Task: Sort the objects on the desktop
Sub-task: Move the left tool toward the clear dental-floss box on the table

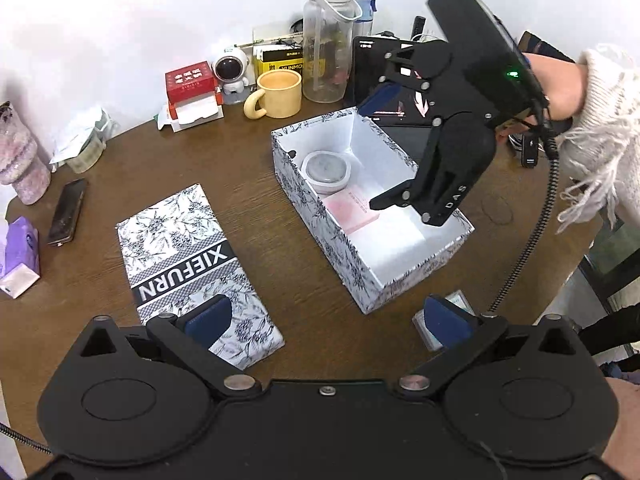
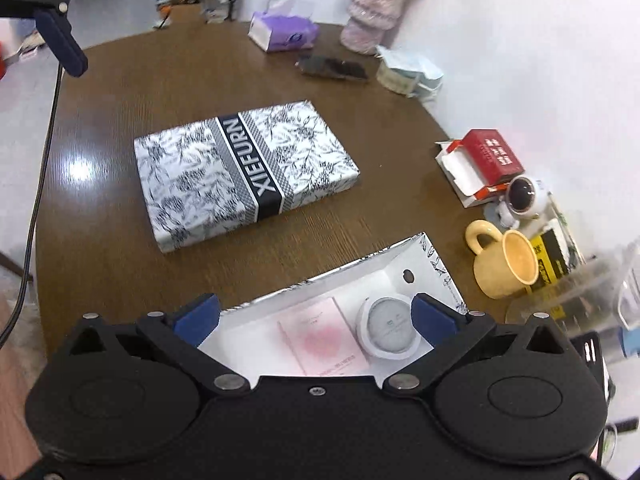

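While the left tongs (image 1: 328, 320) hover wide and empty above the brown wooden worktop (image 1: 120, 168), the open patterned box (image 1: 384, 268) lies ahead of them, holding a round white case (image 1: 326, 170) and a pink booklet (image 1: 352, 212); its lid (image 1: 192, 264) lies beside it. From the right wrist, the right tongs (image 2: 316, 316) gape wide over that box (image 2: 436, 264), nothing gripped; mug (image 2: 504, 264) and clutter line the worktop's wall edge.

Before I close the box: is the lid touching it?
Apart. The left wrist view shows bare table between the lid and the box.
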### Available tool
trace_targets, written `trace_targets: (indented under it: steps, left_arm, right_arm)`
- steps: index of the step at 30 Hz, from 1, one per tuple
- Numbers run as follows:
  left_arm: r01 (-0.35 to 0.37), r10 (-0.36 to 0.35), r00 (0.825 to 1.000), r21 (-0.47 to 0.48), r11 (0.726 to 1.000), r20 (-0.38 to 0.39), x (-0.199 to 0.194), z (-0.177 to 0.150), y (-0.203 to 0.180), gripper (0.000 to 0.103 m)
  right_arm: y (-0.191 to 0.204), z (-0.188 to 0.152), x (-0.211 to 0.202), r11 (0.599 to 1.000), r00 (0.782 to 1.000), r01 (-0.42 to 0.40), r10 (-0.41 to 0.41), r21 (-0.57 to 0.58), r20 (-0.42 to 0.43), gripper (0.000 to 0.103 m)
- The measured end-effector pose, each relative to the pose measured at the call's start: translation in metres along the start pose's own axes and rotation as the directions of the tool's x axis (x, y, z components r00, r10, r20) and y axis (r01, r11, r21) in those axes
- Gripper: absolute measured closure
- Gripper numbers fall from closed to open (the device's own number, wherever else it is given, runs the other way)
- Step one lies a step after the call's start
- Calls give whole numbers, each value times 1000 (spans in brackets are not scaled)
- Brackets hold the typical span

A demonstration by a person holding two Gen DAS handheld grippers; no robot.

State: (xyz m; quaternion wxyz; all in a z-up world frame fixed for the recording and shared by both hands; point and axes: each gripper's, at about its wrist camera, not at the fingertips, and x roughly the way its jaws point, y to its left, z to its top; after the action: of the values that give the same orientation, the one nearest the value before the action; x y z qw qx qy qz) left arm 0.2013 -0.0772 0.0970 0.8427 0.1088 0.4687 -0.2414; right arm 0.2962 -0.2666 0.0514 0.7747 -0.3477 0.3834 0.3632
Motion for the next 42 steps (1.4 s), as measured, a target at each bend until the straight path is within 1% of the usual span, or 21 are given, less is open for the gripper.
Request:
trace_targets:
  steps: [6,10,14,19,23,29,31,34,38,42]
  left_arm:
    - [8,-9,1000,47,999,14,-14,-19,-3,0]
    - [18,-19,1000,99,995,17,-16,-28,-10,0]
    - [47,-48,999,152,987,-1,-10,-36,-19,0]
    - [86,-82,996,218,972,-28,1,-42,-35,0]
    - [113,-104,994,266,957,-46,12,-43,-52,0]
    - [118,-106,993,354,928,-53,32,-46,-81,0]
    - [109,-98,994,393,913,-46,42,-50,-91,0]
    - [94,-82,996,461,882,-45,59,-57,-107,0]
    - [79,-63,997,554,829,-47,83,-68,-126,0]
    - [67,-52,998,639,766,-43,104,-78,-144,1]
  right_arm:
    - [25,-10,-27,994,998,54,-55,96,8,0]
    - [45,-27,-46,981,996,88,-89,170,-2,0]
    - [68,-47,-63,967,993,113,-114,227,-8,0]
    - [93,-72,-76,949,989,147,-141,279,-39,0]
    - [109,-95,-84,924,985,175,-160,341,-72,0]
    - [130,-125,-88,902,982,186,-156,389,-108,0]
    - [136,-134,-87,899,982,183,-149,398,-115,0]
    - [145,-147,-80,897,982,180,-139,403,-130,0]
    - [153,-165,-68,897,983,165,-114,411,-147,0]
    - [160,-179,-60,893,984,151,-94,424,-153,0]
